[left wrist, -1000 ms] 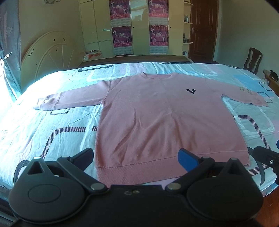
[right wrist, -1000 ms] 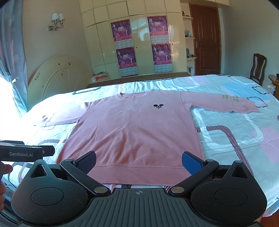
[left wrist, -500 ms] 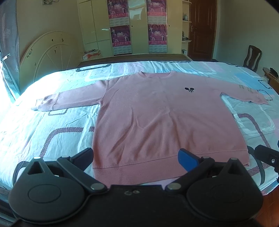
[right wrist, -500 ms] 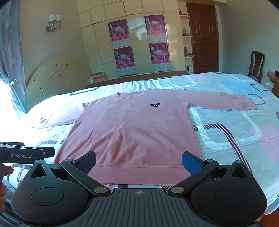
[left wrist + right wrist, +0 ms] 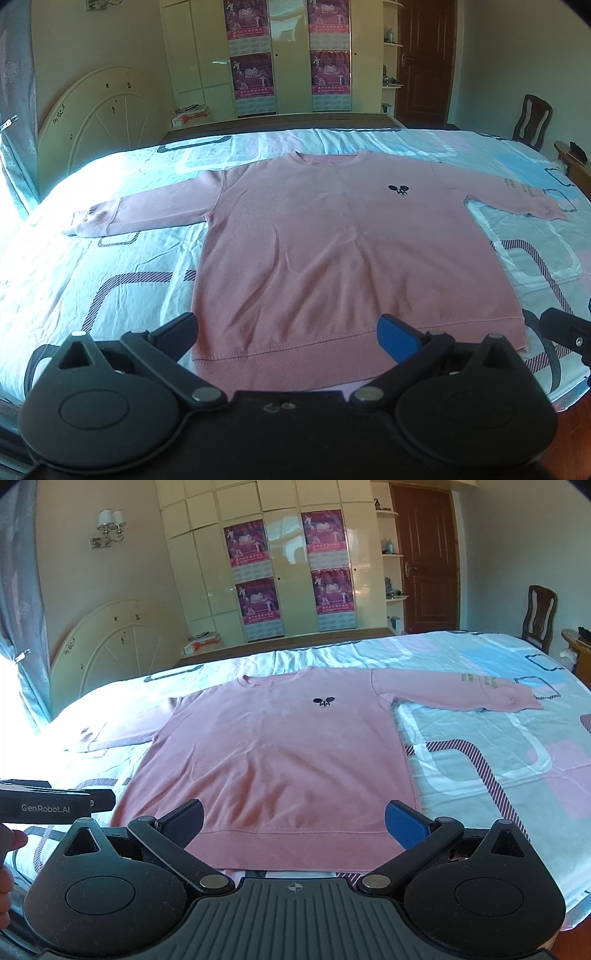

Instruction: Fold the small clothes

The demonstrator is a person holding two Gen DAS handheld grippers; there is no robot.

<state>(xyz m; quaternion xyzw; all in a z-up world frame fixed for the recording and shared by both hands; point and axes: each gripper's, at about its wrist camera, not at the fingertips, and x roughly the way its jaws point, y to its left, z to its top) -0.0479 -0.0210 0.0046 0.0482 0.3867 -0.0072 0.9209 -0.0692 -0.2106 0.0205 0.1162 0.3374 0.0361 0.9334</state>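
Observation:
A pink long-sleeved sweater (image 5: 332, 251) lies flat, front up, on the bed, both sleeves spread out sideways; it also shows in the right wrist view (image 5: 280, 760). A small black logo (image 5: 399, 190) sits on its chest. My left gripper (image 5: 288, 332) is open and empty, hovering above the hem near its left part. My right gripper (image 5: 295, 819) is open and empty, above the hem near its right part. Neither touches the cloth.
The bed (image 5: 110, 266) has a light sheet with blue, pink and striped shapes. A white round headboard (image 5: 99, 114) stands at the left, wardrobes with posters (image 5: 288, 55) behind, a wooden chair (image 5: 539, 613) and door (image 5: 428, 561) at the right.
Both grippers have drifted slightly, with the sweater shifting a little lower and left in both views. Both stay open and the sweater lies unchanged.

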